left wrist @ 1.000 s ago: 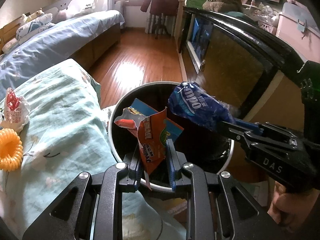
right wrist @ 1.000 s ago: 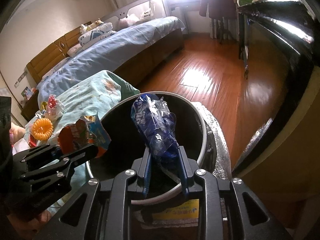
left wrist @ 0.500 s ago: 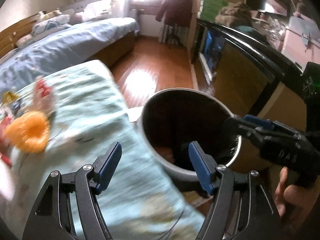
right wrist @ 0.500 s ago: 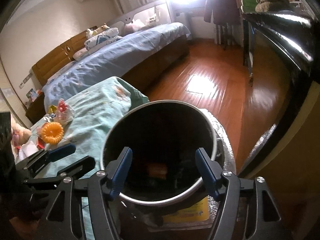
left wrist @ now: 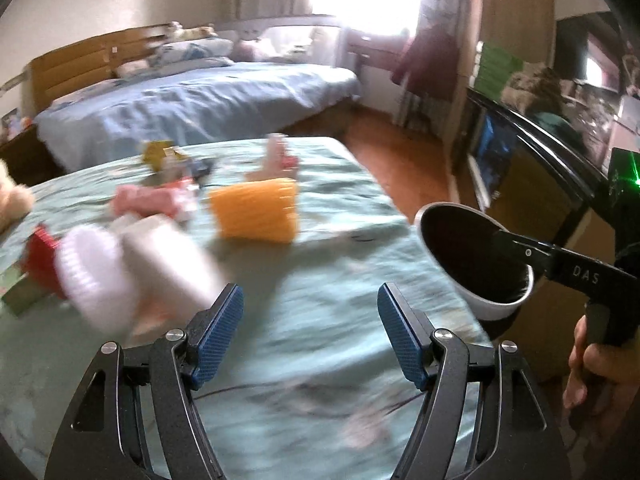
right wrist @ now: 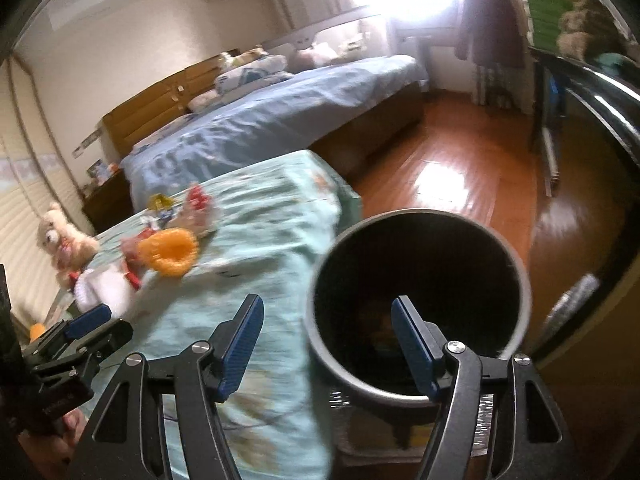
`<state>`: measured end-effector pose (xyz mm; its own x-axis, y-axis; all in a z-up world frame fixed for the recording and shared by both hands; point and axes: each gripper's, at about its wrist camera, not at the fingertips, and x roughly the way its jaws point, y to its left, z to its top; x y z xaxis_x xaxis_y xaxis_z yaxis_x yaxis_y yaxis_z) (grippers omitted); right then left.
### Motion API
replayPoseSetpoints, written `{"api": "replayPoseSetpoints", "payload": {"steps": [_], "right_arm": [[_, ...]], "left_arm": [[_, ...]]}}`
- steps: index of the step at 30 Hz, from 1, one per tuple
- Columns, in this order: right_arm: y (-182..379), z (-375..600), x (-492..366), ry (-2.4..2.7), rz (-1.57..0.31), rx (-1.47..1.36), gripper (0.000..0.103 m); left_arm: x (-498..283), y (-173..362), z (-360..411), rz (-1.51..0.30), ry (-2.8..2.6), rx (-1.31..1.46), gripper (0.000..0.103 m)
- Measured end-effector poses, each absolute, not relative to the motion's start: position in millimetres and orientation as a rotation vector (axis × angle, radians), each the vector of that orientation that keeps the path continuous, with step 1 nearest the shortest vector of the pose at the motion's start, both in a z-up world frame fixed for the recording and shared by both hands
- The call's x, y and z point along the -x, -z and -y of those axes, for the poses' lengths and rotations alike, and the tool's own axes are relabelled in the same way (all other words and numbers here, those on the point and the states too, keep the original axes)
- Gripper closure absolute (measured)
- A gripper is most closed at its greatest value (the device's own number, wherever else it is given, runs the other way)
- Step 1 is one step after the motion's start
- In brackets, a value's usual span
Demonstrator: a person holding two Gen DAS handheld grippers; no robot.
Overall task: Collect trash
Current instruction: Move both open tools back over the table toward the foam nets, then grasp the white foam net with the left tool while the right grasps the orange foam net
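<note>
A: Starting at the far left, what lies on the green cloth?

B: Motion blurs that side badly. There is a red item at the edge, then a white ribbed object lying on its side, just ahead of the left gripper's near finger. Beyond it sits a pink wrapper, and a yellow scrap farther back. What each really is I cannot tell.

A: And toward the middle?

B: An orange ring-shaped thing rests on the cloth; a red and white wrapper stands just behind it. A plush toy sits at the left edge in the right wrist view.

A: How do the tools stand?

B: The left gripper hovers over the cloth with its blue pads spread wide and nothing between them. The right gripper is likewise wide apart and empty, one finger over the cloth, the other over the bin's mouth.

A: And on the right?

B: The trash bin stands beside the cloth-covered surface, touching its edge. Its inside is dark; something orange shows faintly at the bottom. Past it lies wooden floor
</note>
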<state>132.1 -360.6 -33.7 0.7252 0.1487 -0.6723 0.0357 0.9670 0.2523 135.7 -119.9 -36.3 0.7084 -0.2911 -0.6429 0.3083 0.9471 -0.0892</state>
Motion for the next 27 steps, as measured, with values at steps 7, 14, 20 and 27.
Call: {"api": "replayPoseSetpoints", "payload": {"steps": [7, 14, 20, 27], "right_arm": [[39, 310, -143, -0.160, -0.776, -0.228, 0.035], [47, 271, -156, -0.237, -0.801, -0.203, 0.035], [52, 248, -168, -0.276, -0.815, -0.183, 0.035], [51, 231, -186, -0.309, -0.811, -0.149, 0.035]], "left_arm": [[-126, 39, 66, -0.703, 0.221, 0.022, 0.032], [-124, 47, 25, -0.718, 0.143, 0.069, 0.032], [-130, 52, 6, -0.728, 0.101, 0.089, 0.032], [-146, 55, -1, -0.745, 0.077, 0.089, 0.032]]}}
